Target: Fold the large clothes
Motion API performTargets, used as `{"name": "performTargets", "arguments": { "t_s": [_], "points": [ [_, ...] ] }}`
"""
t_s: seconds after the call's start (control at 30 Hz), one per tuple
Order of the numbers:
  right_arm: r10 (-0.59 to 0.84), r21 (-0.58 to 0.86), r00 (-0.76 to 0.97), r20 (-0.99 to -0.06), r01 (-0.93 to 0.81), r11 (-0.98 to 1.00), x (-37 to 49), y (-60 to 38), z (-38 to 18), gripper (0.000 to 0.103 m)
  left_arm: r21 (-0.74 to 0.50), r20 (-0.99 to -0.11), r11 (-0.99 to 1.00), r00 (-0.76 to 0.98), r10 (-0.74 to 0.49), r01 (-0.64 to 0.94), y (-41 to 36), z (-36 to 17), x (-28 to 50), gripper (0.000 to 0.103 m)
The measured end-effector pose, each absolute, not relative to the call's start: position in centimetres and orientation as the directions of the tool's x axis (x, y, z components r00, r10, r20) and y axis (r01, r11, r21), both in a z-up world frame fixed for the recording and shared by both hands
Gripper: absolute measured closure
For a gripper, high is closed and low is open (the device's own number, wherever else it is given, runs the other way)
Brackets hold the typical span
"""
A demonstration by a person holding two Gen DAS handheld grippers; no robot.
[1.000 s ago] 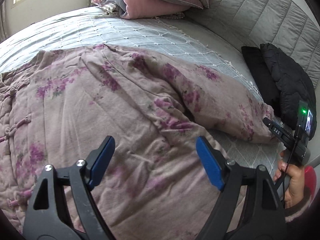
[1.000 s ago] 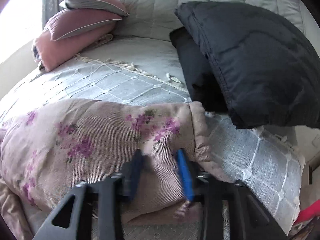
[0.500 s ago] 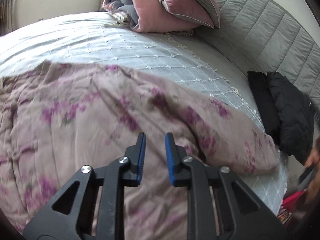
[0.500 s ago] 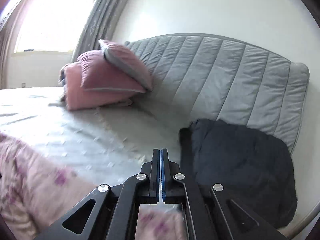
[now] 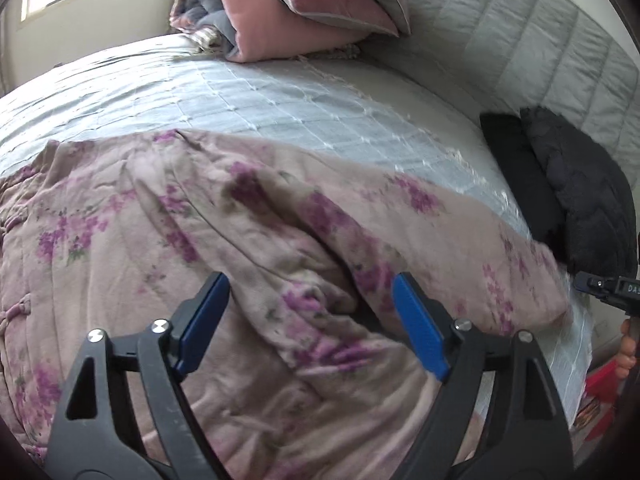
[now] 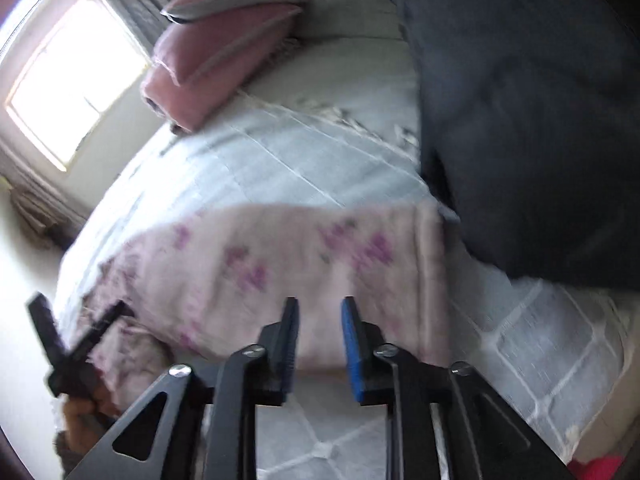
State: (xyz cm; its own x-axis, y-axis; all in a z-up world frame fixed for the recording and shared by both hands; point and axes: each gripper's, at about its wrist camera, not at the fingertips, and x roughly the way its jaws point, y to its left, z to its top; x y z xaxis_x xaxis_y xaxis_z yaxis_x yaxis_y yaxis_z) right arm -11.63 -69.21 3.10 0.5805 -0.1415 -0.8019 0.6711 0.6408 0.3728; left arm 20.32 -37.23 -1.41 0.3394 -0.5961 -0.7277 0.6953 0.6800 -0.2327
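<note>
Bedroom, grey quilted bed (image 5: 280, 92): floral padded garment (image 5: 192, 240) spread flat, its sleeve end near black cushions (image 5: 580, 184). Likely soft, bulky, fairly heavy; best pinched at hem or cuff. Left gripper (image 5: 308, 324) has just opened wide above a ridge; right gripper (image 6: 318, 340), just opening, empty.

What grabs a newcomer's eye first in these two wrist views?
The pink floral garment spread across the near half of the grey bedspread, with the left gripper open above its folds. Next, the black padded coat piled at the right against the quilted headboard. Then the pink pillows stacked at the far end beside the bright window.
</note>
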Motion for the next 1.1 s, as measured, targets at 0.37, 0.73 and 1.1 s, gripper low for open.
{"name": "performTargets", "arguments": {
  "t_s": [0.37, 0.73, 1.1],
  "points": [
    [-0.31, 0.269, 0.487, -0.817, 0.797, 0.541, -11.5, -72.6, -1.7, 0.015, -0.255, -0.73, 0.679, 0.323, -0.602, 0.688, -36.2, -1.8, 20.3, 0.019],
    [-0.614, -0.068, 0.568, -0.547, 0.702, 0.709, -5.7, -67.0, 9.0, 0.079, -0.325, -0.689, 0.682, 0.33, -0.646, 0.656, -35.8, -1.2, 23.1, 0.071],
    [-0.775, -0.372, 0.403, -0.486, 0.708, 0.601, 5.3, -74.9, 11.8, 0.088, -0.39, -0.716, 0.57, 0.151, -0.682, 0.723, -44.7, -4.2, 23.7, 0.086]
  ]
}}
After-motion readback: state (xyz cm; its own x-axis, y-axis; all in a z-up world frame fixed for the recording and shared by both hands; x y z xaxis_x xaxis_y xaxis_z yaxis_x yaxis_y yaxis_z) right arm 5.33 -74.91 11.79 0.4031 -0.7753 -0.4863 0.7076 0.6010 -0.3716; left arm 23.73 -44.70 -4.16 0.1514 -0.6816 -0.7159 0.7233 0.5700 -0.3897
